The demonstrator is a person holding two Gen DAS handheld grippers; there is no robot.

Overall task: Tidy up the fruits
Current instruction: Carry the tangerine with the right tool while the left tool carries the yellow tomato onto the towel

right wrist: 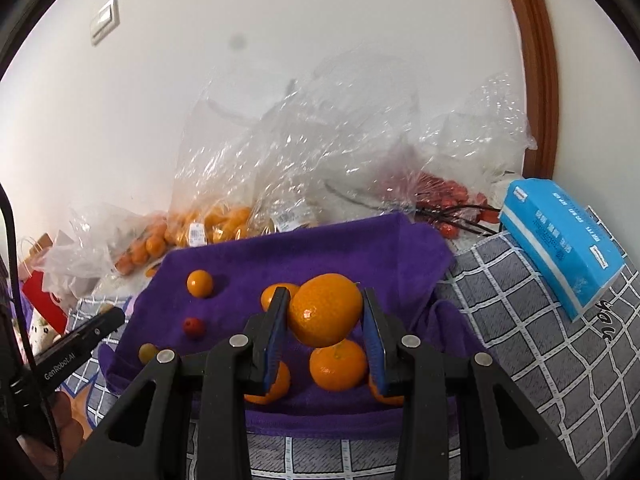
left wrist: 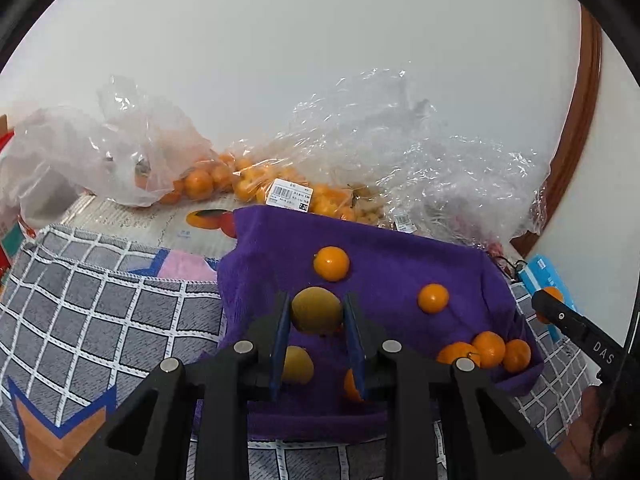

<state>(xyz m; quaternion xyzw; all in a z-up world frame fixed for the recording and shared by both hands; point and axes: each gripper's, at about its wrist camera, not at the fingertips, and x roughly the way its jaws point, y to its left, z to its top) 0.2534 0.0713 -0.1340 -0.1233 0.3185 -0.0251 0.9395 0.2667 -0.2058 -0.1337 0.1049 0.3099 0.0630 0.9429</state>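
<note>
A smooth, oval yellow-green fruit [left wrist: 316,310] sits clamped between the blue pads of the left gripper [left wrist: 316,312], raised over the plush purple towel [left wrist: 384,240]. The right gripper [right wrist: 325,316] has its pads pressed on a dimpled, glossy mandarin [right wrist: 325,309], also above the towel. Round orange fruits lie scattered on the nap: two small ones [left wrist: 331,263] apart, a cluster of three [left wrist: 489,349] near the right edge. The towel rests on a grey checked cloth [left wrist: 100,300]. Behind, crinkled clear plastic bags [left wrist: 256,176] hold more oranges; a blue tissue pack [right wrist: 560,240] lies to the right.
</note>
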